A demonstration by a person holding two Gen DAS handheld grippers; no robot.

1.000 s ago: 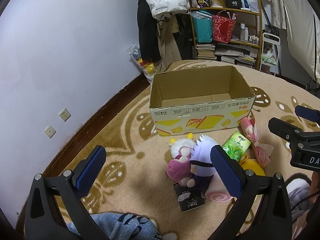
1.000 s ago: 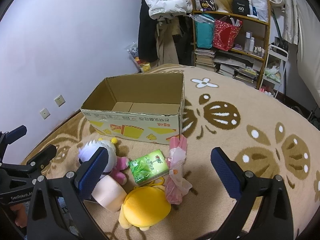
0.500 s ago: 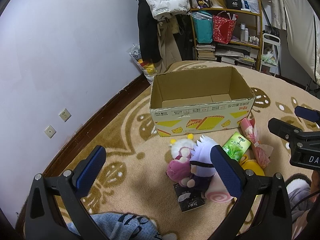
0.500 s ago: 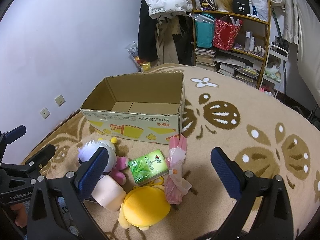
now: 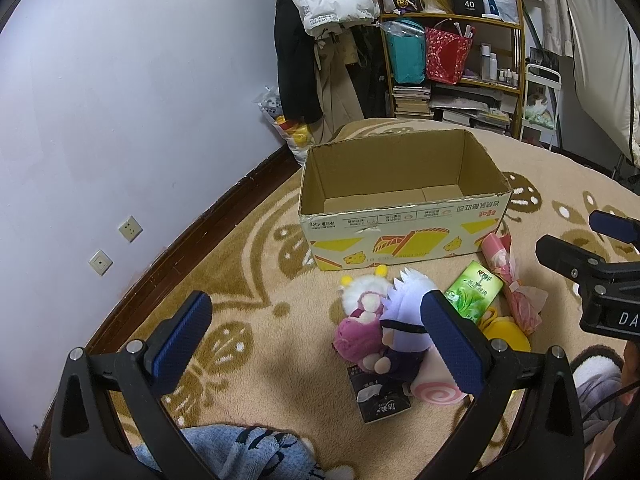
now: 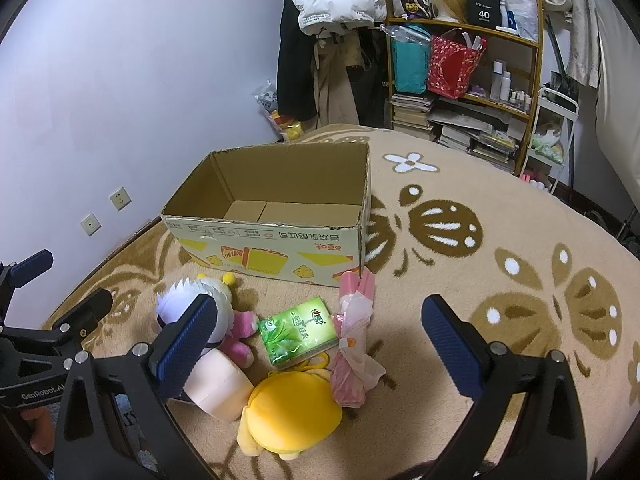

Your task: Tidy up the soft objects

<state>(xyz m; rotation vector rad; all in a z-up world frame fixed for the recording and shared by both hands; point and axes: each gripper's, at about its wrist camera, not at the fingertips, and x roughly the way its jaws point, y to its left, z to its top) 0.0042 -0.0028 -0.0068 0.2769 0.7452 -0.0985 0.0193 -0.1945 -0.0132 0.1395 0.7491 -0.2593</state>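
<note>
- Two claws hang wide open above the carpet (image 6: 520,216), each holding nothing: the left claw (image 5: 316,340) and the right claw (image 6: 320,344).
- Ahead of both claws stands the open cardboard box (image 5: 404,208), with nothing visible inside it but its bottom flaps.
- Between the box and the left claw lie the soft things: a pink-and-white plush (image 5: 360,316) touching a white-haired doll (image 5: 404,320), a green tissue pack (image 5: 474,292), a pink wrapped bundle (image 5: 510,280) and a yellow plush (image 5: 506,330).
- Only the left view shows a black tissue pack (image 5: 380,398) just before its claw, a pink swirl roll's (image 5: 438,390) spiral end, and a blue cloth (image 5: 240,452) beneath the claw.
- Only the right view shows the yellow plush whole, just ahead of its left finger, and the roll's plain peach side.
- Against the earlier frames, nothing has shifted; both claws keep the same spread and place.
</note>
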